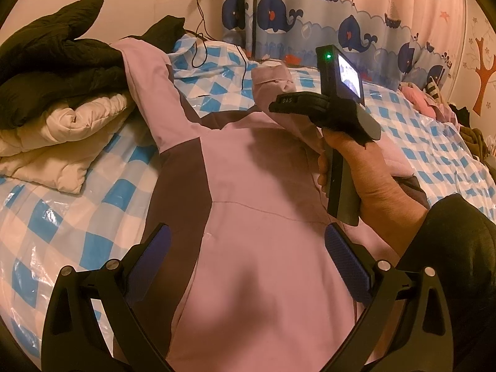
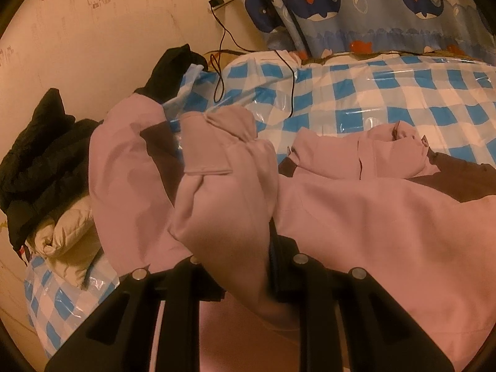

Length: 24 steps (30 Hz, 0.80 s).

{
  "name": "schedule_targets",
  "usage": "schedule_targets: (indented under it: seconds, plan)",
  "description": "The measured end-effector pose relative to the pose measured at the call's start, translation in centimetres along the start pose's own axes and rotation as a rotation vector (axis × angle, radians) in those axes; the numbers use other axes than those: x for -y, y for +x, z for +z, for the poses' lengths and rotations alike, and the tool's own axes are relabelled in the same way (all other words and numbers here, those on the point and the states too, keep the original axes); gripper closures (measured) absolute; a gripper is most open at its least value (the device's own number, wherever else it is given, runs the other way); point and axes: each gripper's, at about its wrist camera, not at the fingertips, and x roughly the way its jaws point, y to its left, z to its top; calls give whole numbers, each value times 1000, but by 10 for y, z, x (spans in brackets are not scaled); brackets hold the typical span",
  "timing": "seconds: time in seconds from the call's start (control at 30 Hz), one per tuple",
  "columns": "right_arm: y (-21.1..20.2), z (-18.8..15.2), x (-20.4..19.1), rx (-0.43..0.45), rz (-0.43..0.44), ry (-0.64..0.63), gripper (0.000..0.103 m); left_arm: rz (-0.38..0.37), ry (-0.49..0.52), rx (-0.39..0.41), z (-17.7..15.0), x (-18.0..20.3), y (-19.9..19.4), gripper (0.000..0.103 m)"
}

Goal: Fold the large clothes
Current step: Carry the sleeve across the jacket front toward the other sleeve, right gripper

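Here the right gripper [image 2: 248,248] is pinching the pink-and-brown padded jacket's [image 1: 263,210] sleeve [image 2: 223,186]; the left gripper [image 1: 248,263] is hovering wide open, empty. Lay the sleeve flat across the jacket's body.

In the right wrist view, the right claw [image 2: 248,266] has its fingertips buried under a bunched pink sleeve [image 2: 223,204], so the pads cannot be seen. The pink jacket [image 1: 263,217] runs off the bottom edge of the left wrist view, its hem out of sight. A black coat [image 1: 52,71] at upper left covers most of a cream quilted garment [image 1: 62,136]. The small screen [image 1: 350,77] on the right claw's camera is too blurred to read. At far right, a heap of clothes [image 1: 471,136] is cut by the frame's rim.
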Motion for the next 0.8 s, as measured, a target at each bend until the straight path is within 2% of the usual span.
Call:
schedule_targets:
  seconds: [0.8]
  plan:
    - [26, -12, -10, -54, -24, -38, 82, -2, 16, -9, -2, 5, 1, 8]
